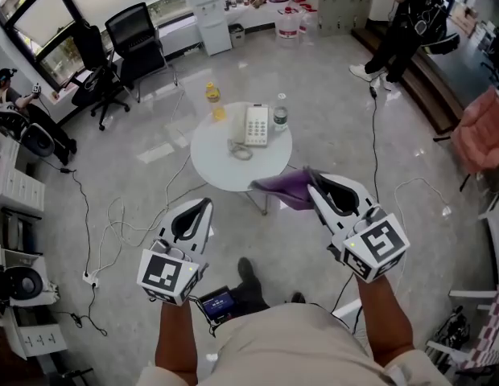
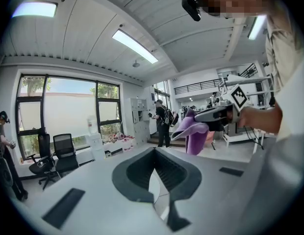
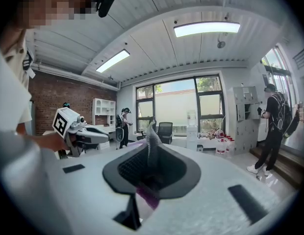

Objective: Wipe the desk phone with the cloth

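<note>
A white desk phone (image 1: 256, 125) lies on a small round white table (image 1: 233, 171) ahead of me in the head view. My right gripper (image 1: 314, 185) is shut on a purple cloth (image 1: 283, 190), which hangs over the table's near edge, short of the phone. In the right gripper view the cloth (image 3: 153, 136) stands up between the jaws and trails out below them. My left gripper (image 1: 204, 207) is shut and empty, held low and left of the table. The left gripper view looks across the room at the right gripper (image 2: 198, 115) with the cloth (image 2: 193, 136) drooping from it.
A yellow bottle (image 1: 212, 95) and a clear bottle (image 1: 280, 117) stand on the table beside the phone. Cables (image 1: 121, 223) snake over the floor at left. Black office chairs (image 1: 137, 43) stand at the back left, and a person (image 1: 402, 30) stands at the back right.
</note>
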`<state>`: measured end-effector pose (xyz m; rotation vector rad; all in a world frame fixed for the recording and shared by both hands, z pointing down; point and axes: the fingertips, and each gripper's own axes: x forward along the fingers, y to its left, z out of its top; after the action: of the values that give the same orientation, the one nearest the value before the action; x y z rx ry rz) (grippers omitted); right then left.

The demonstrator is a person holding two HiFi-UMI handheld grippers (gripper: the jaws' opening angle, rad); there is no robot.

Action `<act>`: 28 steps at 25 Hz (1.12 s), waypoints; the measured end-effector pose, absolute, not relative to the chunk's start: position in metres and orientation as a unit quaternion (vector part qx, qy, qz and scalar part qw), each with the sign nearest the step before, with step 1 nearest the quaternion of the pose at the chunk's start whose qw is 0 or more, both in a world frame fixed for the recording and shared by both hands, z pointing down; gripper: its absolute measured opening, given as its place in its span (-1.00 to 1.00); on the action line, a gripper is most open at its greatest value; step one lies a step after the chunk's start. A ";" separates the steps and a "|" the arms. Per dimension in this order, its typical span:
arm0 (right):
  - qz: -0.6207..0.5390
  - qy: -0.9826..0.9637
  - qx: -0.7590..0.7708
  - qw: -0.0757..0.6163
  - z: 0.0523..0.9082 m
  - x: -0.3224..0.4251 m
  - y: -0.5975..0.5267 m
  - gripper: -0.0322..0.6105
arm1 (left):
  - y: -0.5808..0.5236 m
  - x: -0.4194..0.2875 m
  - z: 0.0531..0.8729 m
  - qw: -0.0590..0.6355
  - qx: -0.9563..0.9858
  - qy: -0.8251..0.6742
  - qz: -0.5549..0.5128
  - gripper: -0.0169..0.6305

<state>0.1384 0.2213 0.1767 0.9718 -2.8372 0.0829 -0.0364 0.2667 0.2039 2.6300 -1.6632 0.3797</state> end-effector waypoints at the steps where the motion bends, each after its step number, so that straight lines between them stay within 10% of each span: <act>1: 0.029 -0.941 0.328 0.071 0.176 0.133 0.214 -0.74 | 0.257 -0.042 0.203 0.005 0.842 -0.526 0.122 -0.92; 28: 0.029 -0.908 0.408 0.095 0.172 0.018 0.090 -0.74 | 0.110 -0.158 0.216 0.001 0.889 -0.446 0.104 -0.92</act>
<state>0.0179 0.0904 0.1723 1.2086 -2.6901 0.0859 -0.1582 0.1096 0.2165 2.7903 -1.4013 0.3259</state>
